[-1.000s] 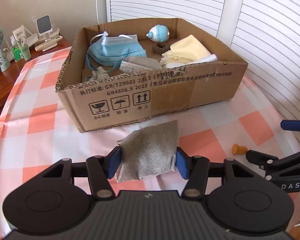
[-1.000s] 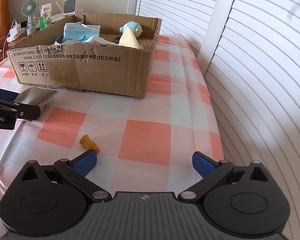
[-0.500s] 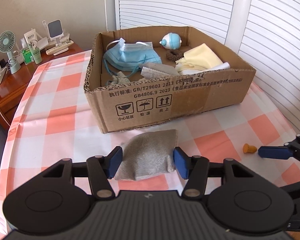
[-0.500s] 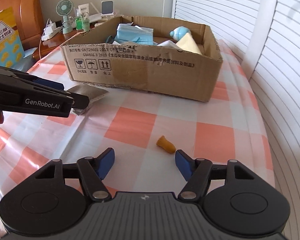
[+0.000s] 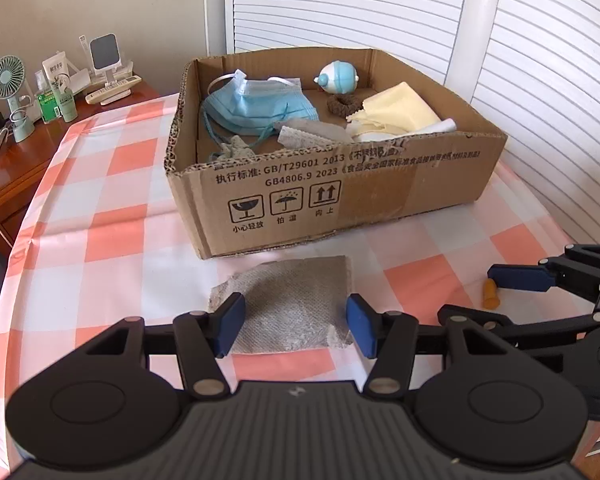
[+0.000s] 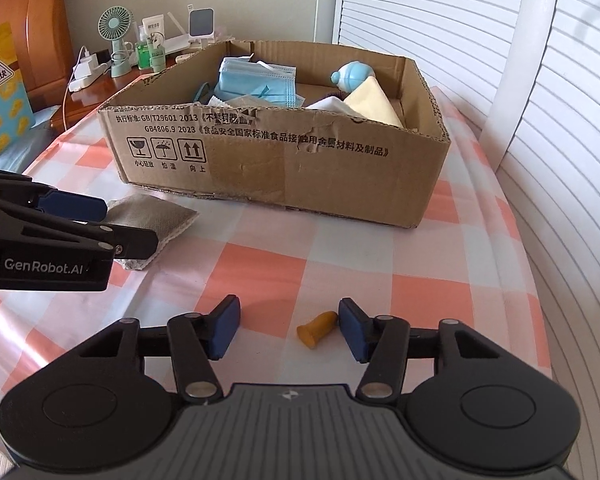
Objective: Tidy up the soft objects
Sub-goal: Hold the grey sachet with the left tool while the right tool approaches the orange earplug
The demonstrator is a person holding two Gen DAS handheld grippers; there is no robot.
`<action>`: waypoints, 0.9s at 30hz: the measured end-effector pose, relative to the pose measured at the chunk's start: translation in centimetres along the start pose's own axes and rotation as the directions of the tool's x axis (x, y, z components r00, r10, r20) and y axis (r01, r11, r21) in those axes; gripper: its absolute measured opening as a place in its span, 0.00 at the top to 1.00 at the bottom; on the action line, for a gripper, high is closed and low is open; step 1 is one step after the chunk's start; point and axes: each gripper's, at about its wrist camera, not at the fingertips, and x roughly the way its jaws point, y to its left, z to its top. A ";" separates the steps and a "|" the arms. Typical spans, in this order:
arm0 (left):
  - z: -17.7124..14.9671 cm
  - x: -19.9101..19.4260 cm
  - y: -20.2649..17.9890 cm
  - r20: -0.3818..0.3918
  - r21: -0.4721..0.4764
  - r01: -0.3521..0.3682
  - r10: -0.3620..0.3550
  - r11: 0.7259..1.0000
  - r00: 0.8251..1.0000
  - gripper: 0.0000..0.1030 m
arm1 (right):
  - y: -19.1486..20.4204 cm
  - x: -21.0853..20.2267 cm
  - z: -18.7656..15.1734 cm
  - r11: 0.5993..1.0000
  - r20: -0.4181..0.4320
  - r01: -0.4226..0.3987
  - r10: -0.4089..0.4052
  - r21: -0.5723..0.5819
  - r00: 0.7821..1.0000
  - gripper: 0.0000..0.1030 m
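Observation:
A grey folded cloth [image 5: 290, 300] lies flat on the checked tablecloth in front of the cardboard box [image 5: 380, 188]. My left gripper [image 5: 296, 326] is open, its pads either side of the cloth's near edge. The cloth also shows in the right wrist view [image 6: 156, 216]. My right gripper [image 6: 287, 330] is open around a small orange earplug [image 6: 316, 328], which lies close to the right pad; the earplug also shows in the left wrist view [image 5: 491, 294]. The box holds blue face masks [image 5: 256, 106], a yellow cloth [image 5: 396, 110], a brown scrunchie [image 5: 343, 104] and a blue-white toy [image 5: 336, 78].
A wooden side table [image 5: 28, 136] at the left holds a small fan [image 5: 10, 88], bottles and a phone stand. White louvred doors [image 5: 520, 60] stand behind and to the right. The table edge [image 6: 540, 280] runs close on the right.
My left gripper has opened and pulled back, leaving the grey cloth flat on the table. My right gripper has moved left and narrowed around the orange earplug.

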 end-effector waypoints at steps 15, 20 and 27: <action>-0.3 -0.1 -0.1 -0.030 -0.018 0.027 -0.028 0.999 0.999 0.44 | -1.8 0.1 0.5 0.971 -0.026 -0.159 0.157 -0.180 0.987 0.42; -0.3 0.1 -0.3 -0.033 -0.017 0.013 -0.014 1.000 0.999 0.35 | -1.6 -0.8 -0.3 0.956 -0.046 -0.193 0.187 -0.221 0.981 0.42; -0.2 0.5 -0.5 -0.042 -0.013 0.003 -0.004 1.000 0.999 0.33 | -2.2 -1.0 -0.4 0.960 -0.027 -0.176 0.174 -0.216 0.984 0.72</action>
